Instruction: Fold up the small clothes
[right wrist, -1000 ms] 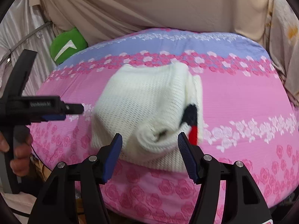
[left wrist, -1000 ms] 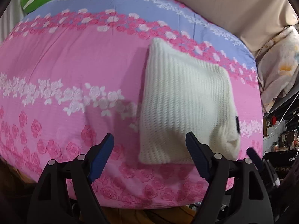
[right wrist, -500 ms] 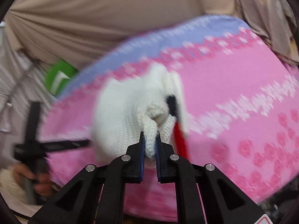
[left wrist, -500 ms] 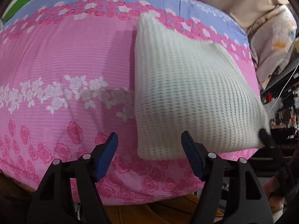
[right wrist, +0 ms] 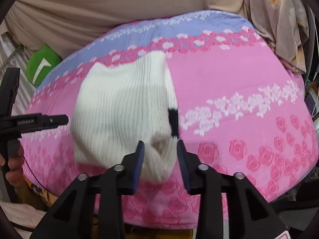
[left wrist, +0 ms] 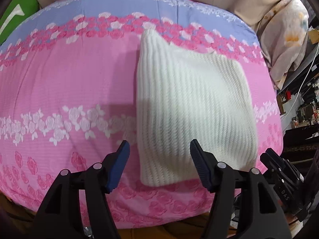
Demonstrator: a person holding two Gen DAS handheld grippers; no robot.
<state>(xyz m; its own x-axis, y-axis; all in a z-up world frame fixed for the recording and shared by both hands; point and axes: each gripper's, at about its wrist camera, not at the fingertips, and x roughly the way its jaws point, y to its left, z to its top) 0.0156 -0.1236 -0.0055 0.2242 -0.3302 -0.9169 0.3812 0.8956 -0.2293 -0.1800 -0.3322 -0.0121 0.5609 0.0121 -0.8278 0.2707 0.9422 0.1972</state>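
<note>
A white knitted garment [left wrist: 191,111] lies folded into a rough square on the pink flowered sheet [left wrist: 65,87]. My left gripper [left wrist: 159,157] is open and empty, its jaws on either side of the garment's near left corner. In the right wrist view the same garment [right wrist: 121,107] shows a black tag [right wrist: 173,119] on its right edge. My right gripper [right wrist: 160,149] is open, its jaws standing either side of the garment's bunched near corner, not pinching it. The left gripper also shows at the left in the right wrist view [right wrist: 57,119].
The sheet covers a rounded surface with a blue band [left wrist: 127,6] at the back. A green cushion [right wrist: 42,64] lies at the far left. Beige fabric [right wrist: 111,6] hangs behind. A flowered cloth [left wrist: 287,33] and cluttered shelves [left wrist: 299,107] stand on the right.
My right gripper was shut on the garment's bunched corner half a second ago; now it has opened and the corner has dropped to the sheet. The left gripper stayed open and drew back slightly.
</note>
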